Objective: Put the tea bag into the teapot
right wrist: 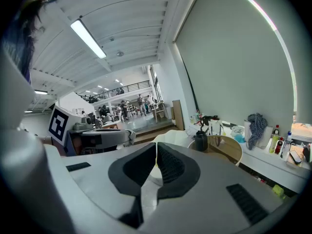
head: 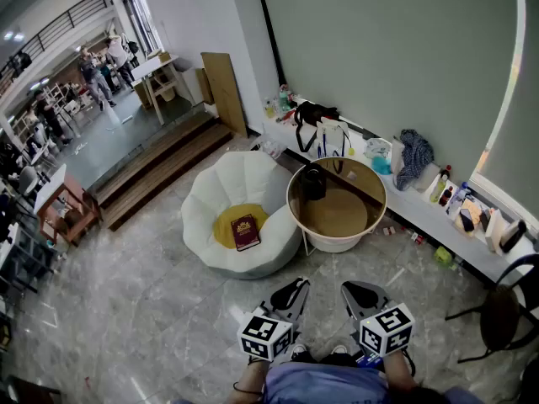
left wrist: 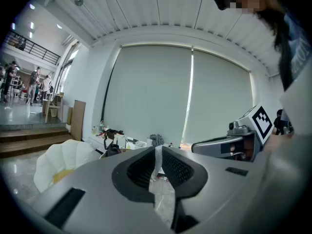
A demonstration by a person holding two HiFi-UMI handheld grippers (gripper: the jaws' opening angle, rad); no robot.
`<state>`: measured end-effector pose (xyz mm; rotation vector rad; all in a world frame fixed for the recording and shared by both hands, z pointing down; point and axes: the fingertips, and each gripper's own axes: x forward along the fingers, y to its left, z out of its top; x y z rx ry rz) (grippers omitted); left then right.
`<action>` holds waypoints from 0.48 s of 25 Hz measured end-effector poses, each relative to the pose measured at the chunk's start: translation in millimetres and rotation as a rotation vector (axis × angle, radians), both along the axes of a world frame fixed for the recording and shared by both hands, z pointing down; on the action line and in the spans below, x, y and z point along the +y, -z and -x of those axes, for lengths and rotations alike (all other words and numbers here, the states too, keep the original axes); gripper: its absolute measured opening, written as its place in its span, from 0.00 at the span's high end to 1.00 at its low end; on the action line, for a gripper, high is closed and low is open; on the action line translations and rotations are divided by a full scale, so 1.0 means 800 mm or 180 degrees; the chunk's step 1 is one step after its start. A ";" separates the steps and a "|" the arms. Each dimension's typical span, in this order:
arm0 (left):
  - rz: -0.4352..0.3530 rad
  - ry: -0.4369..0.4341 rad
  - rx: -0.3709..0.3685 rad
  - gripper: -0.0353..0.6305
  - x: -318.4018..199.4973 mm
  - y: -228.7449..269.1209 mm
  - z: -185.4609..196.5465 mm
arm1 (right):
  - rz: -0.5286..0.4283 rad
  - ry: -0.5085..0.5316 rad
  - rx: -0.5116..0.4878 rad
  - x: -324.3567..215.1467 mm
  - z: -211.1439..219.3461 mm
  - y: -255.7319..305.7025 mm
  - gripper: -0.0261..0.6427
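We judge the task barely begun: the small dark teapot (head: 313, 183) stands ahead of both tools and well apart from them, on the far left part of a round glass-topped table with a white basket-like wall (head: 337, 244), and nothing is near its mouth. We hold the left gripper (head: 300, 284) and the right gripper (head: 349, 287) close to our body, side by side, each with its jaws drawn together to a thin slit. A pale sliver shows in the left slit, but we cannot tell whether it is the tea bag or only floor beyond; no view shows the tea bag plainly. Fetching or confirming it, walking up and dropping it in all remain. Beneath the tools lies grey marbled stone floor (head: 152, 310). Ahead-left sits a white petal-shaped floor chair (head: 206, 204) bearing a dark red book (head: 245, 231). Beyond the table runs a low white ledge (head: 417, 207) cluttered with bottles.
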<state>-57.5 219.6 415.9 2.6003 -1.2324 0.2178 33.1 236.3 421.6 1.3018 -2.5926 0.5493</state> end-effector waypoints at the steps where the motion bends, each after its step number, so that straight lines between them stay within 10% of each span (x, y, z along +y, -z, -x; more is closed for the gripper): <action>1: 0.0012 -0.0005 -0.0003 0.87 0.003 0.000 -0.001 | 0.0011 -0.0007 0.0003 0.002 -0.001 0.000 0.93; 12: 0.0065 -0.0013 -0.0069 0.87 0.009 -0.007 -0.007 | 0.0008 -0.0001 -0.0058 0.005 -0.008 -0.003 0.93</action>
